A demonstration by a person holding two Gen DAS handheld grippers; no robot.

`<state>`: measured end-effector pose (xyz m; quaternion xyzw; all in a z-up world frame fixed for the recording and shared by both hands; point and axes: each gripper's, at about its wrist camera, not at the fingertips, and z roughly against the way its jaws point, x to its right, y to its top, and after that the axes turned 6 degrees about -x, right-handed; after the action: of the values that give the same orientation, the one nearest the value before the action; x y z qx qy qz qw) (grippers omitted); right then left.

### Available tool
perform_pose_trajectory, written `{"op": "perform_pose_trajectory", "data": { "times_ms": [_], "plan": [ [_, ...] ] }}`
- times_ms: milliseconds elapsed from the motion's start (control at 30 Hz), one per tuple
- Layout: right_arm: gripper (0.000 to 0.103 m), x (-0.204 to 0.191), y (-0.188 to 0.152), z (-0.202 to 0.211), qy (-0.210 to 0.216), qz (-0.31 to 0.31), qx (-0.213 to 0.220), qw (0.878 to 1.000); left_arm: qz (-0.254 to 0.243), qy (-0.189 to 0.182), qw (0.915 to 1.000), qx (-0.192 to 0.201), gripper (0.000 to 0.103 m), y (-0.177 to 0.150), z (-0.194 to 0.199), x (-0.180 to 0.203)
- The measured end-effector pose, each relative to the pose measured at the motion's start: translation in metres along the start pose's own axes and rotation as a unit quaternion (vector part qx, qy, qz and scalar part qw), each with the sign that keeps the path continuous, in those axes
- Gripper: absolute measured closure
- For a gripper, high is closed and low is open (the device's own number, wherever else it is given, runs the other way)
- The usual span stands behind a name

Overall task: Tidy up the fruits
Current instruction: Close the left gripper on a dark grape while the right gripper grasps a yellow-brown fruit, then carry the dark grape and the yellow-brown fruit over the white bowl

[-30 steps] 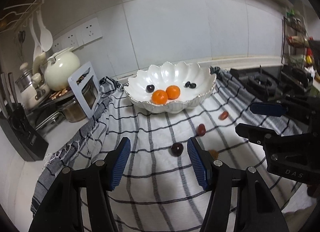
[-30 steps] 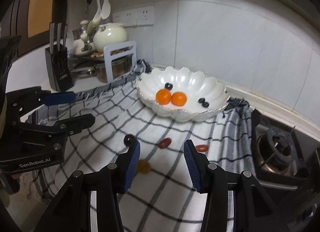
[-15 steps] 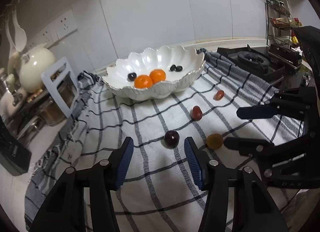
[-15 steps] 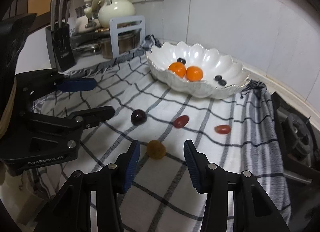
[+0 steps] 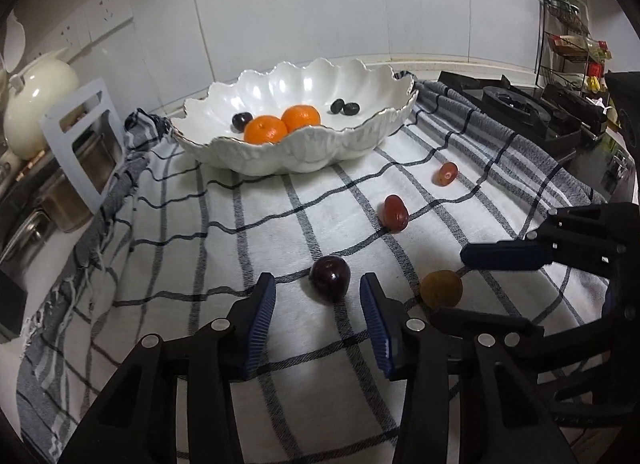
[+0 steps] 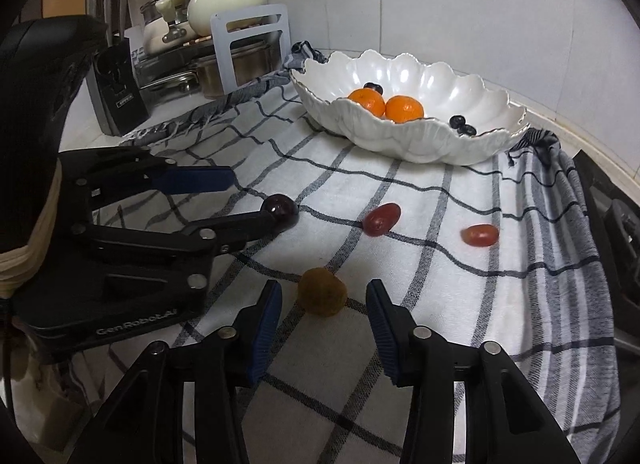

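A white scalloped bowl (image 5: 224,152) (image 6: 492,108) holds two oranges (image 5: 266,130) (image 6: 404,108) and small dark fruits. On the checked cloth (image 5: 200,224) lie a dark plum (image 5: 329,273) (image 6: 280,206), a brown round fruit (image 5: 441,288) (image 6: 322,297) and two red grape tomatoes (image 5: 395,213) (image 6: 381,218). My left gripper (image 5: 318,298) (image 6: 248,200) is open, low over the cloth, with the plum just ahead between its fingertips. My right gripper (image 6: 323,306) (image 5: 460,284) is open, with the brown fruit just ahead between its fingertips.
A cream teapot (image 6: 226,0), steel pots (image 6: 236,64) and a white rack (image 5: 82,140) stand at the left of the counter, with a black knife block (image 6: 118,96). A gas stove (image 5: 516,104) and a spice rack (image 5: 568,48) stand at the right.
Both grippers have moved down and forward toward the cloth. The plum now sits close ahead of the left fingertips and the brown fruit close ahead of the right fingertips. No fruit has moved.
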<state>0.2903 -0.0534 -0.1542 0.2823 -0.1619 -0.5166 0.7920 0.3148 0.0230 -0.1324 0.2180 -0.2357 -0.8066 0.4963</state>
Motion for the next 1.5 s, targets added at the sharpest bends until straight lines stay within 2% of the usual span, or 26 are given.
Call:
{"op": "perform_pose_trajectory", "data": {
  "times_ms": [333, 433, 600, 700, 1100, 1500],
  "plan": [
    [0.070, 0.006, 0.001, -0.008, 0.015, -0.004, -0.004, 1.000, 0.002, -0.009, 0.9998, -0.019, 0.065, 0.005, -0.017, 0.005],
    [0.074, 0.009, 0.001, -0.008, 0.022, -0.009, -0.005, 1.000, 0.002, -0.010, 0.9996, -0.027, 0.070, 0.006, -0.021, 0.006],
    [0.074, 0.008, 0.001, -0.008, 0.023, -0.008, -0.005, 1.000, 0.007, 0.000, 0.9995, -0.031, 0.077, 0.006, -0.023, 0.005],
    [0.074, 0.008, 0.001, -0.006, 0.024, -0.012, -0.004, 1.000, 0.010, 0.001, 0.9994, -0.032, 0.077, 0.006, -0.023, 0.005],
    [0.074, 0.011, 0.003, 0.010, 0.023, -0.014, 0.017, 1.000, 0.041, 0.006, 0.9989, -0.021, 0.077, 0.006, -0.002, 0.008],
    [0.074, 0.015, 0.009, 0.037, 0.007, -0.009, 0.051, 0.999, 0.085, 0.023, 0.9961, 0.013, 0.077, 0.008, 0.034, 0.010]
  ]
}}
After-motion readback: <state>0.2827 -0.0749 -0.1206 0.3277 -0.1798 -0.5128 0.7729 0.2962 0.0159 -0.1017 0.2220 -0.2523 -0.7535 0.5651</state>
